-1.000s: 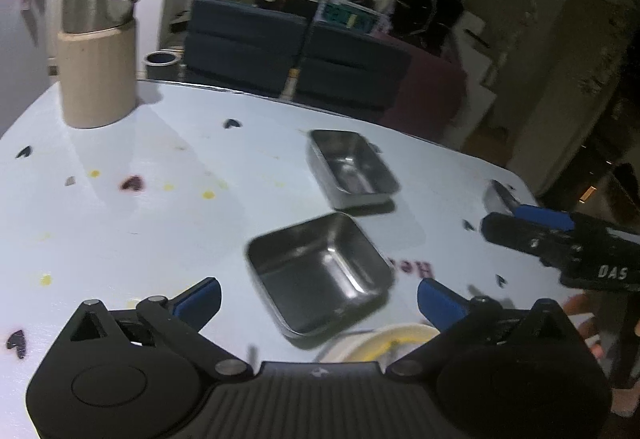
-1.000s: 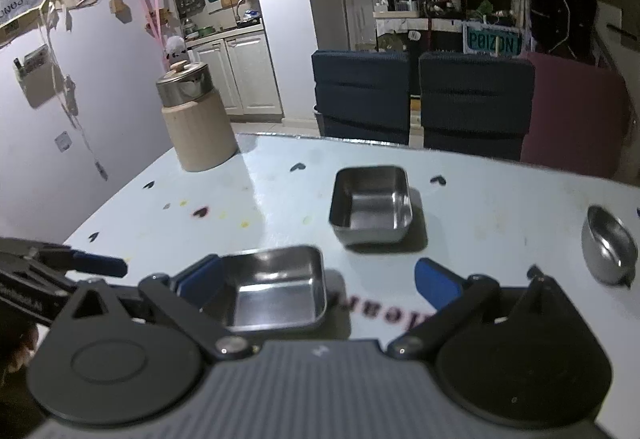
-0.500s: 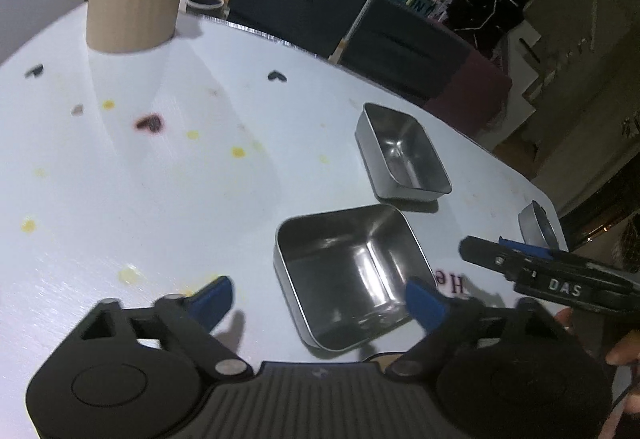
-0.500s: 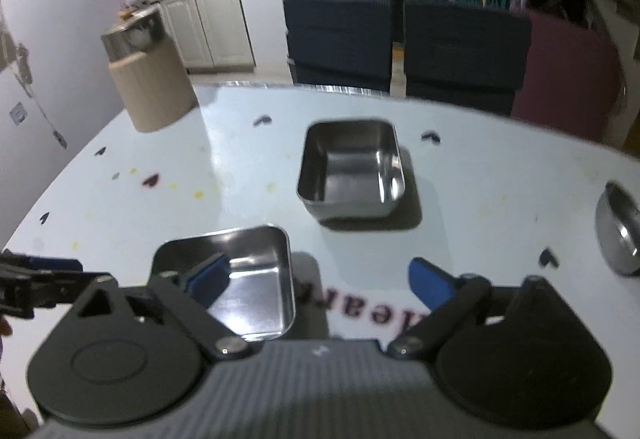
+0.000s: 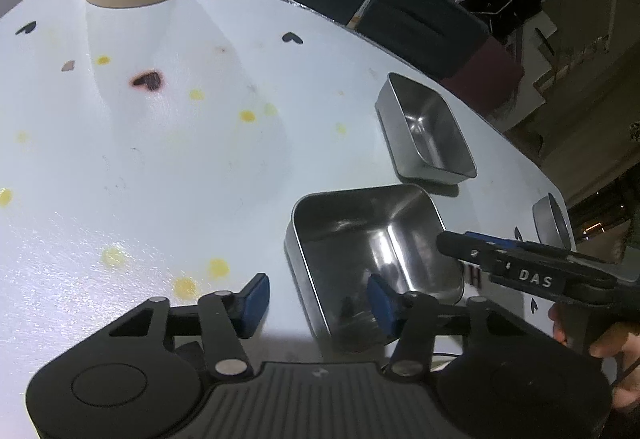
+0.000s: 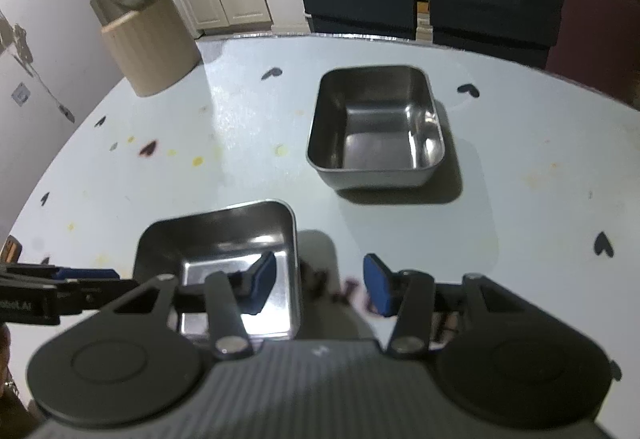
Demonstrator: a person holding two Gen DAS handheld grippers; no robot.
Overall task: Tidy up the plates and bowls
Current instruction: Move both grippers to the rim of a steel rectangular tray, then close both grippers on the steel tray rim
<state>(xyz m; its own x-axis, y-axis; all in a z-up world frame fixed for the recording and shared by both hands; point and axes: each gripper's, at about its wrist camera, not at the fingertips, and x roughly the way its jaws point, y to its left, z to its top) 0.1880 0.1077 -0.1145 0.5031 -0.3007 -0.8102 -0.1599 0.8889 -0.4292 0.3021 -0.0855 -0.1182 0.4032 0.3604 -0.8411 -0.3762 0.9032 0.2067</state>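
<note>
Left gripper [image 5: 316, 299], right gripper [image 6: 320, 285] seemingly agape.

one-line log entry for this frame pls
left tool: open, straddling near steel tray's left wall | right tool: open, straddling its right wall | far steel tray: untouched | no grasp yet

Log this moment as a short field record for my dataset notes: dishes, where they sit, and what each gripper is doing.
surface: white table with heart stickers and yellow spots
near dish: near steel tray, square, empty, upright
far dish: far steel tray, empty, apart from the near one
third dish: small steel bowl near the table's edge
left gripper: open, straddling the near tray's left wall
right gripper: open, straddling the near tray's right wall
other: beige canister at the far corner
</note>
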